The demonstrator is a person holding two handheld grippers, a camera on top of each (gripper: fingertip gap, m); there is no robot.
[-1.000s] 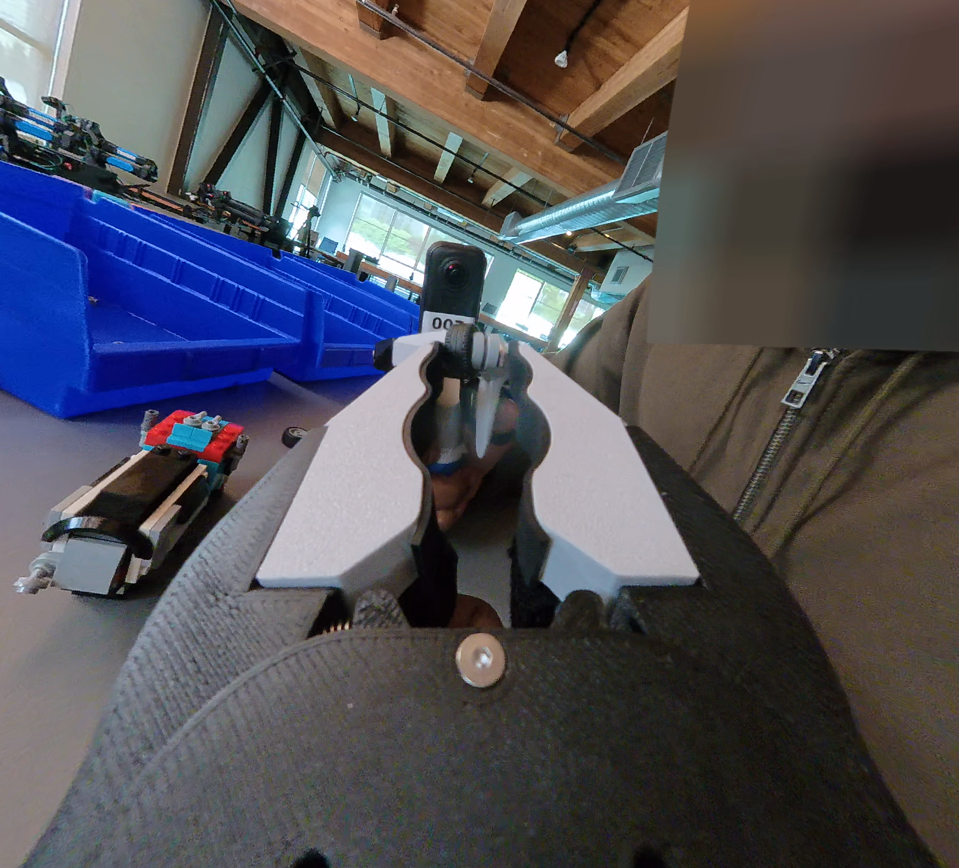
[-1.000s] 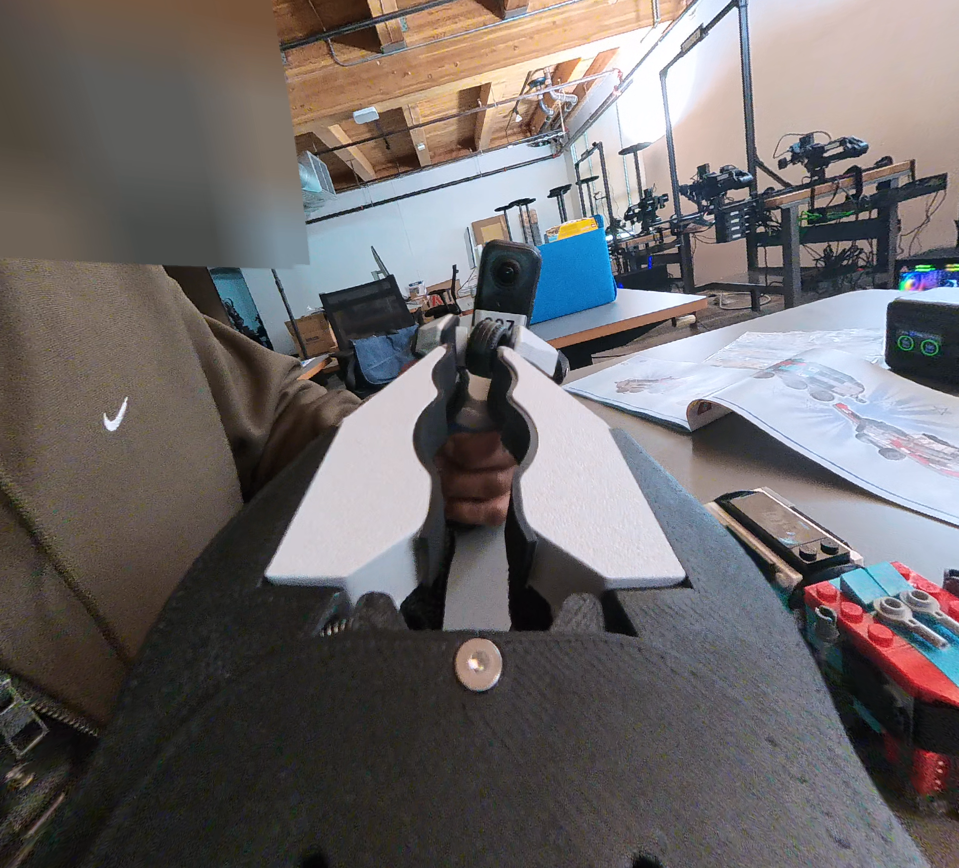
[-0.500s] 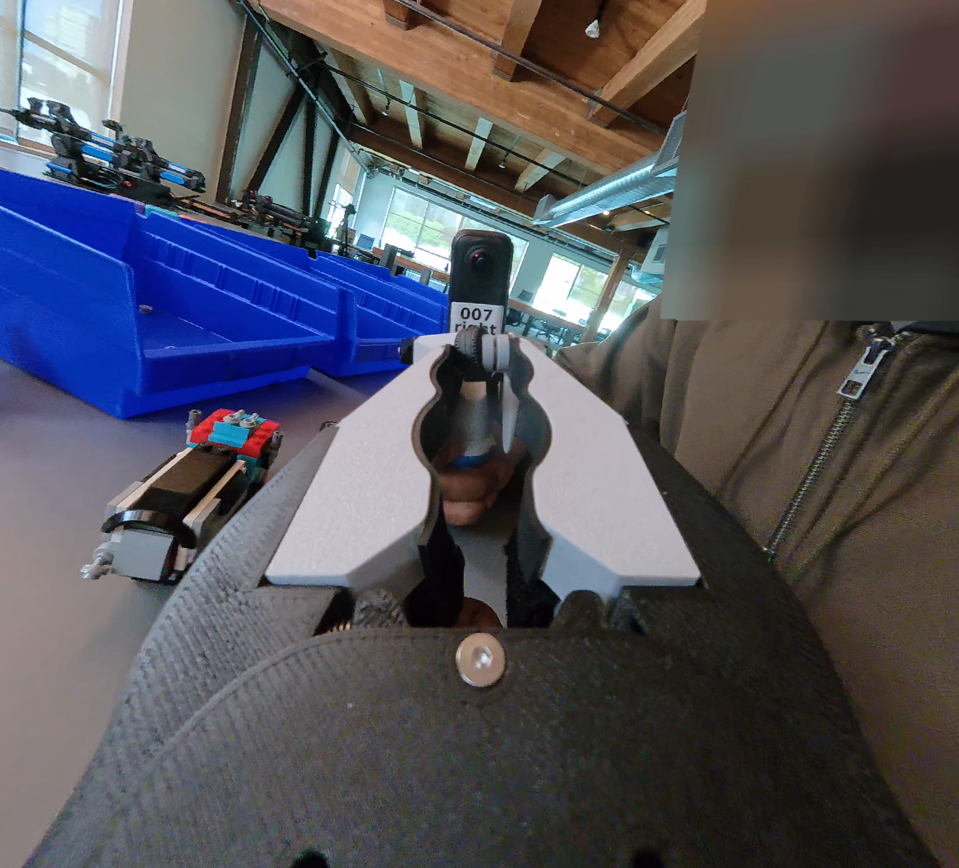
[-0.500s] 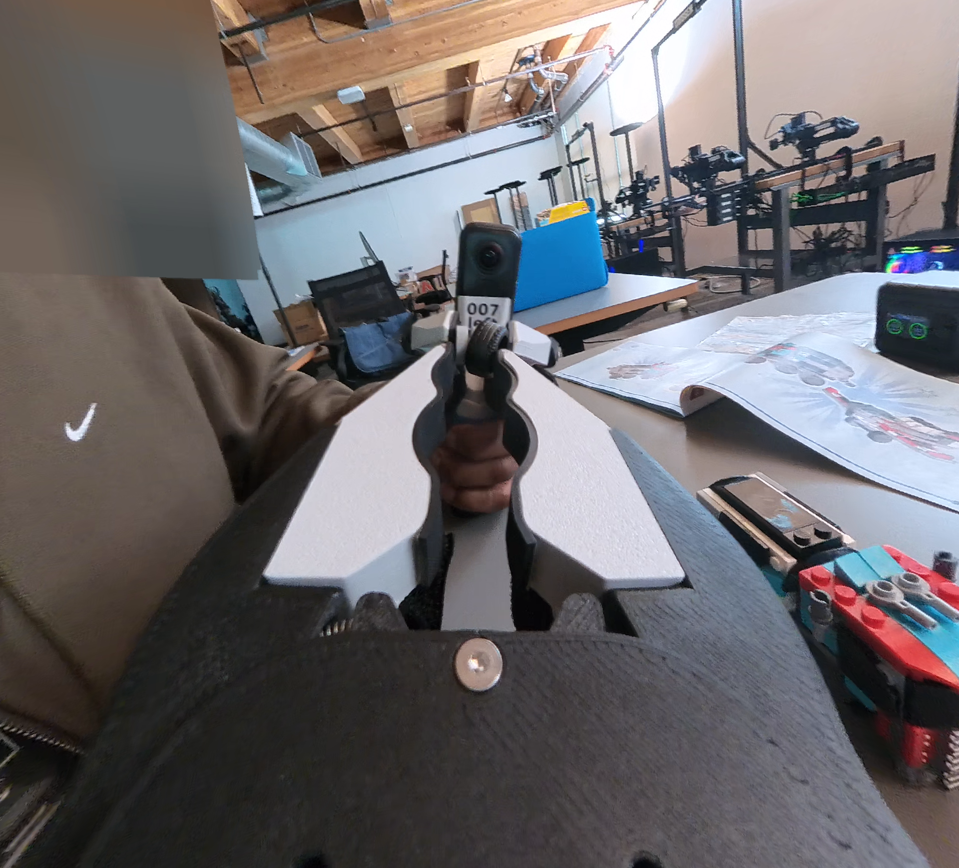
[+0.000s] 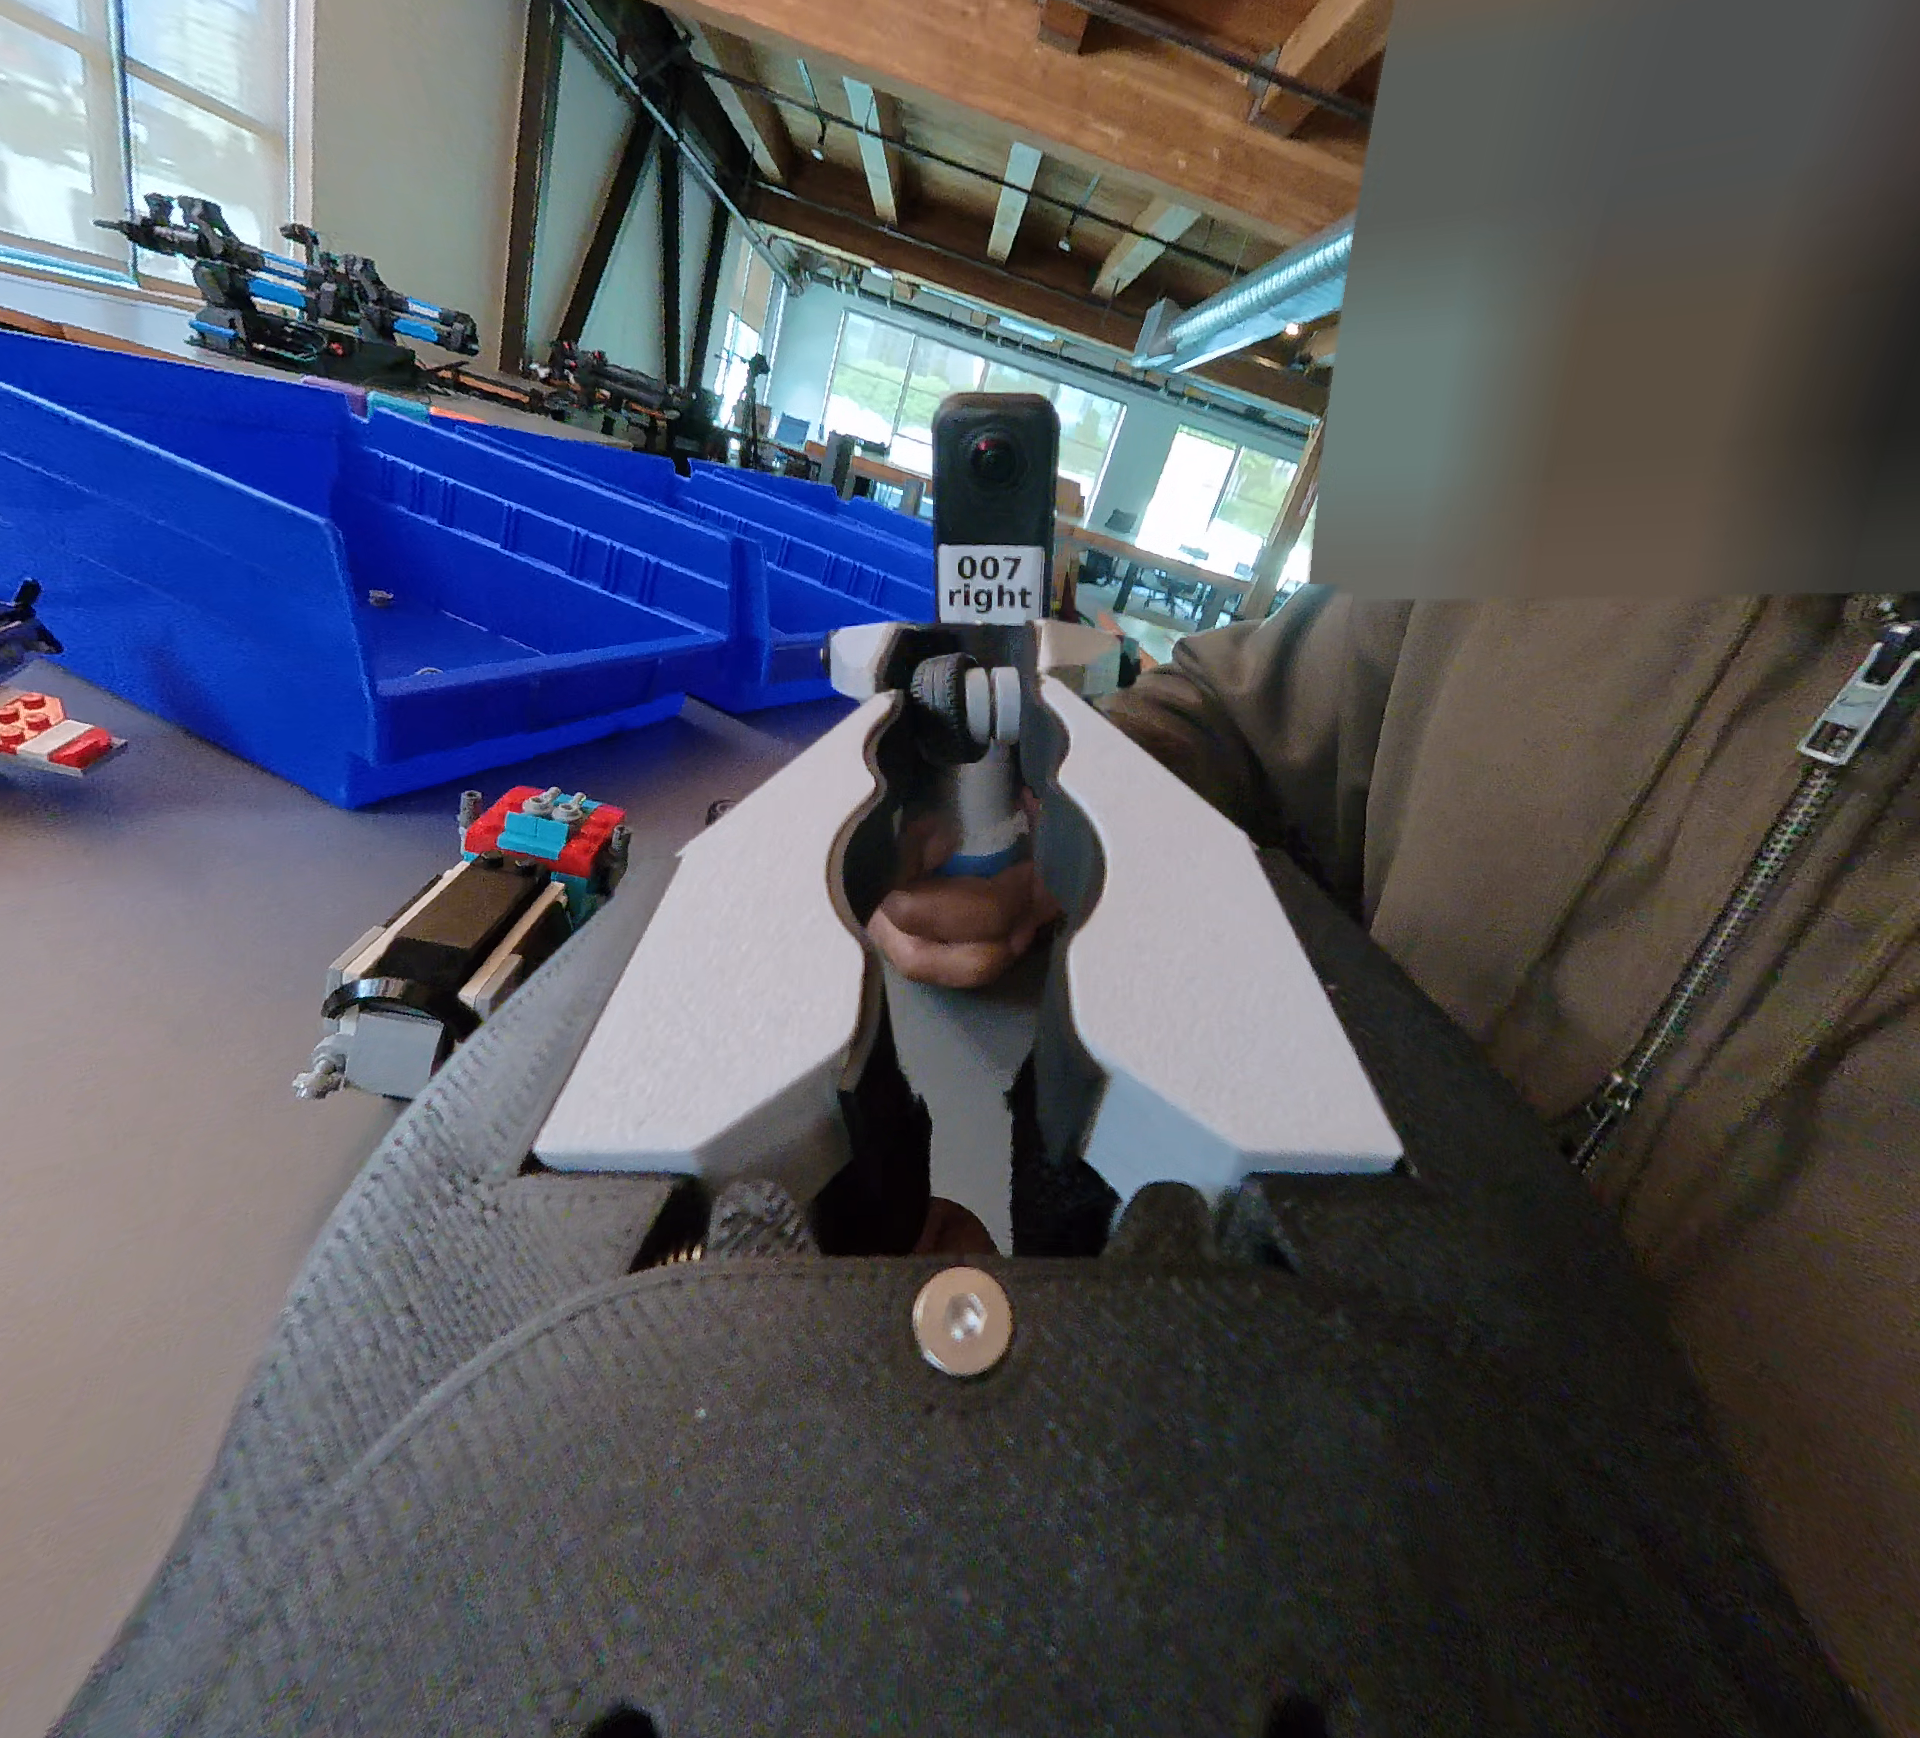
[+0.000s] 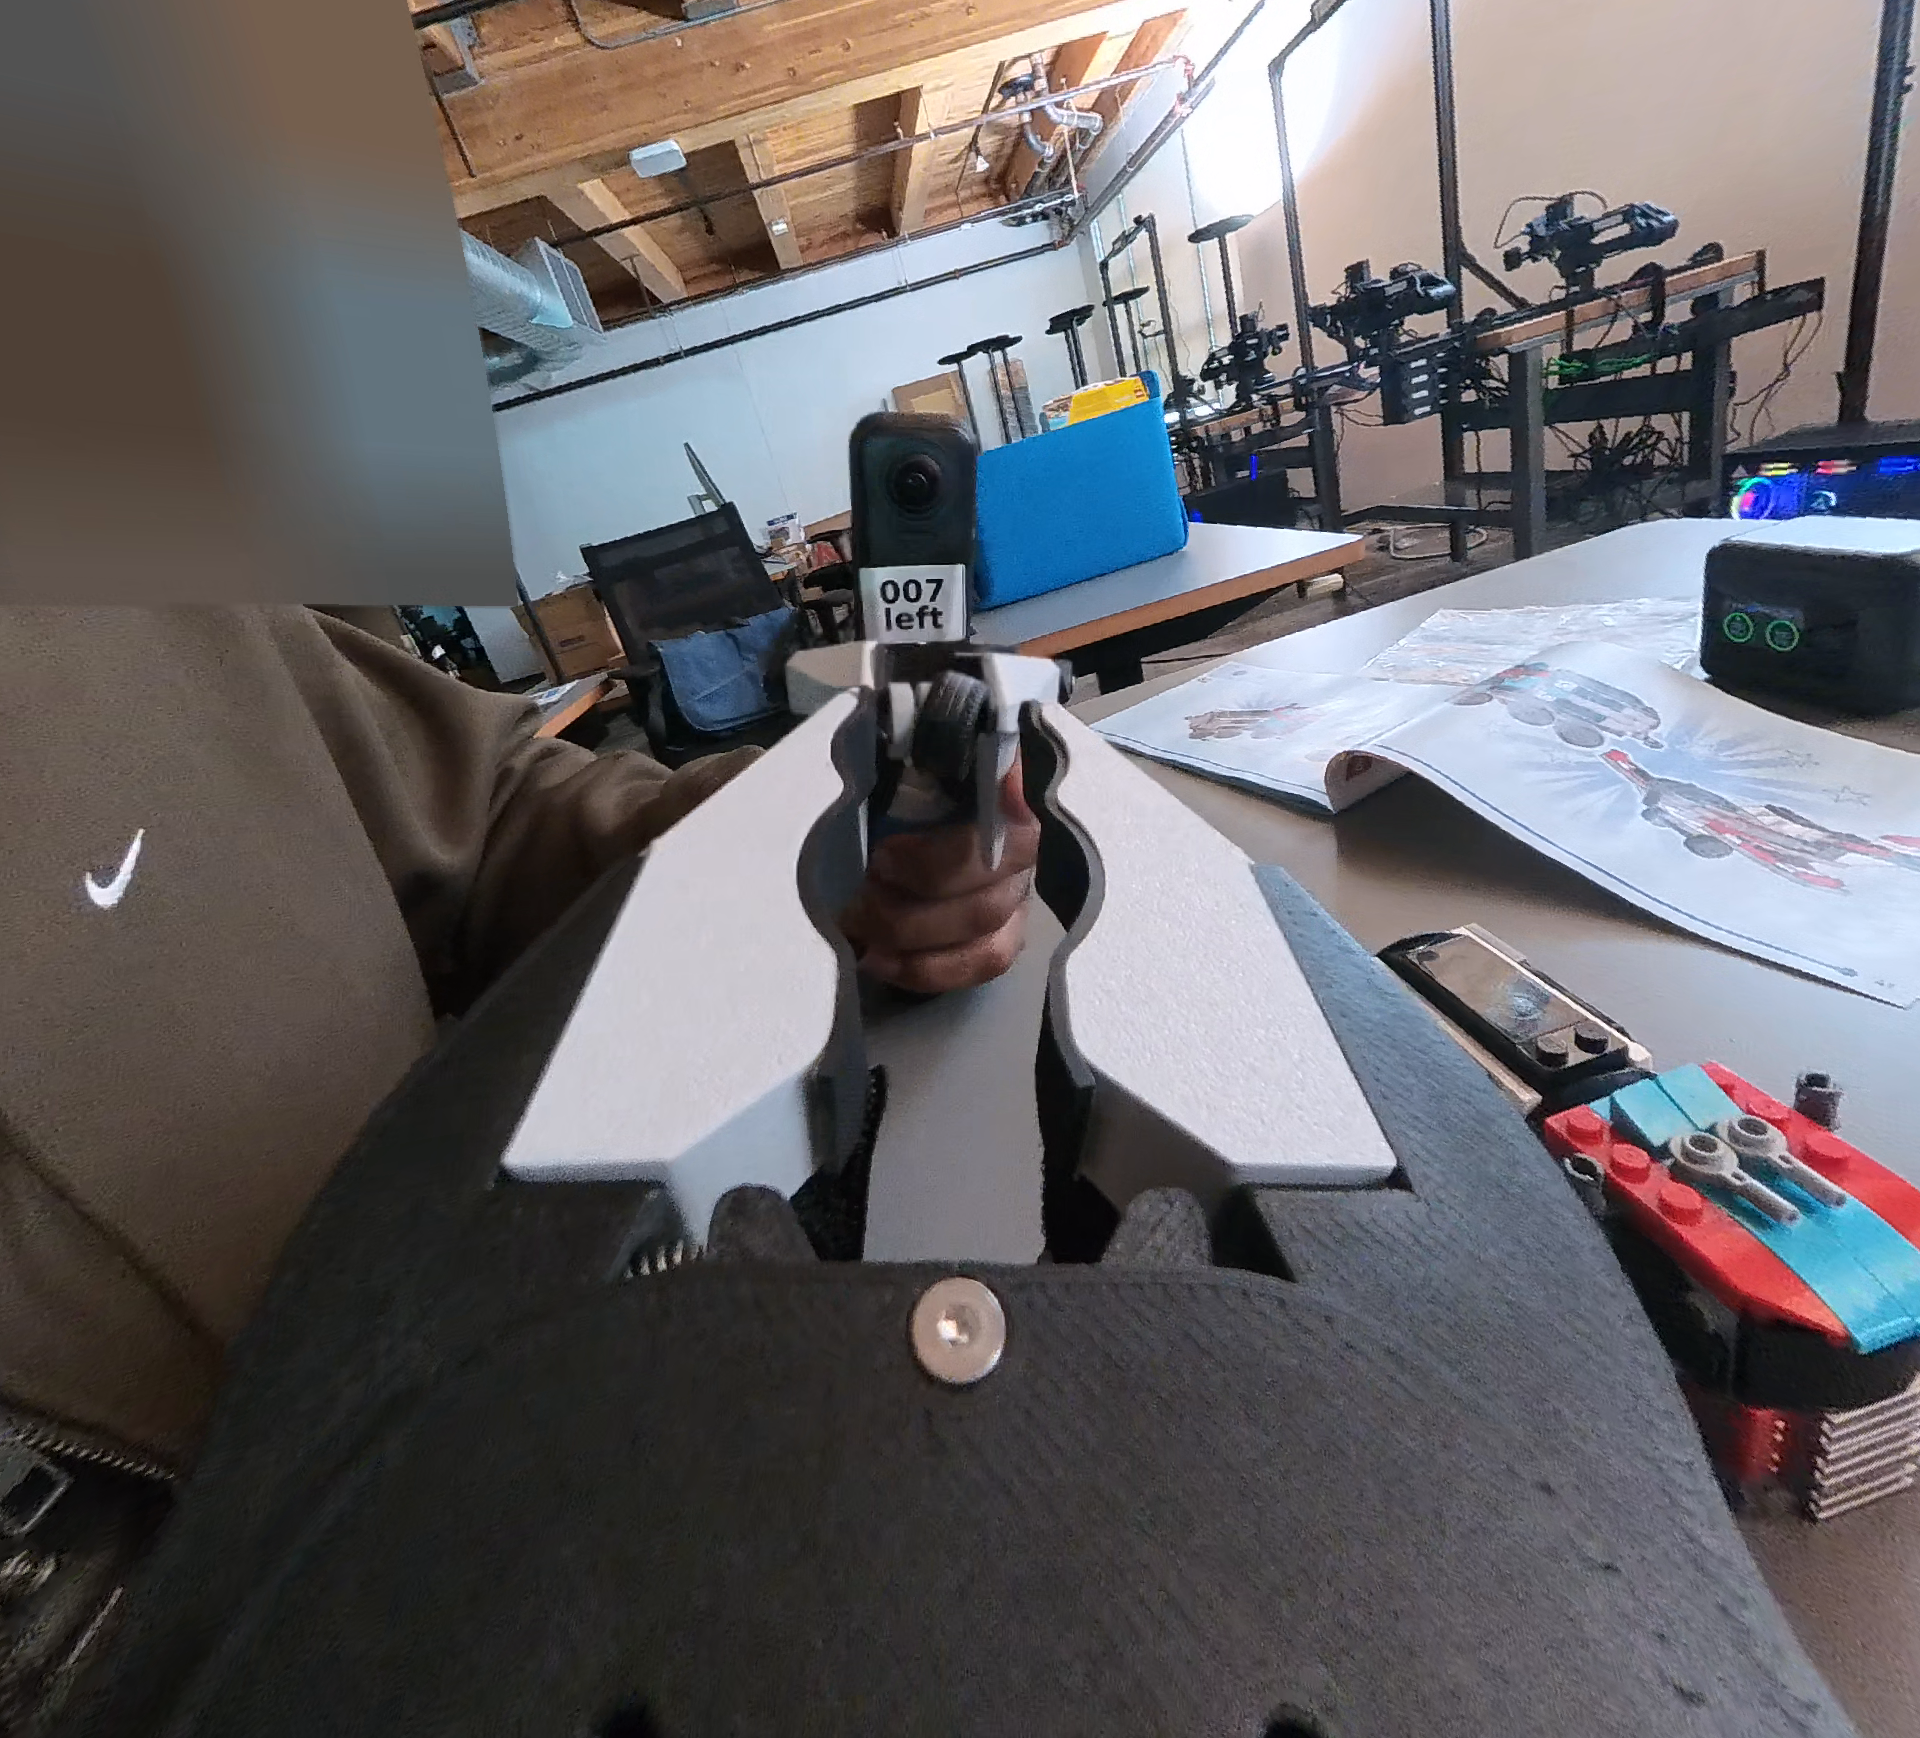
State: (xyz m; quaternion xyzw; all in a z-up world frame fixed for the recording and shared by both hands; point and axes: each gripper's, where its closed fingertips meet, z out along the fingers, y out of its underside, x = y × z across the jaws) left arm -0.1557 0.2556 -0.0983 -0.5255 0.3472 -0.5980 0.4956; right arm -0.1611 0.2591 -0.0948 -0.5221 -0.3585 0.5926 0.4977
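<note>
Wheel (image 5: pixel 940 701): a small black toy tyre, held up above the surface (image 5: pixel 156 1013) at the spot where the two grippers meet tip to tip, in front of a person's olive jacket (image 5: pixel 1558 961).

The left gripper (image 5: pixel 956 712) has its fingers (image 5: pixel 727 940) drawn in close around the wheel and a pale part just beside it. In the right wrist view the wheel (image 6: pixel 956 722) sits between those fingers, which appear to press on it.

The right gripper (image 6: pixel 945 722) has its fingers (image 6: pixel 707 961) apart. They stand clear on either side of the left gripper's tips and grip nothing.

In the left wrist view a toy car of bricks (image 5: pixel 488 919) lies on the surface at 9 o'clock of the fingers, and blue bins (image 5: pixel 416 649) stand beyond it at 10 o'clock.

In the right wrist view an open booklet (image 6: pixel 1558 753) lies at 3 o'clock. A black box (image 6: pixel 1818 628) stands behind it at 2 o'clock, and the car's red and teal end (image 6: pixel 1714 1200) is at 4 o'clock.
</note>
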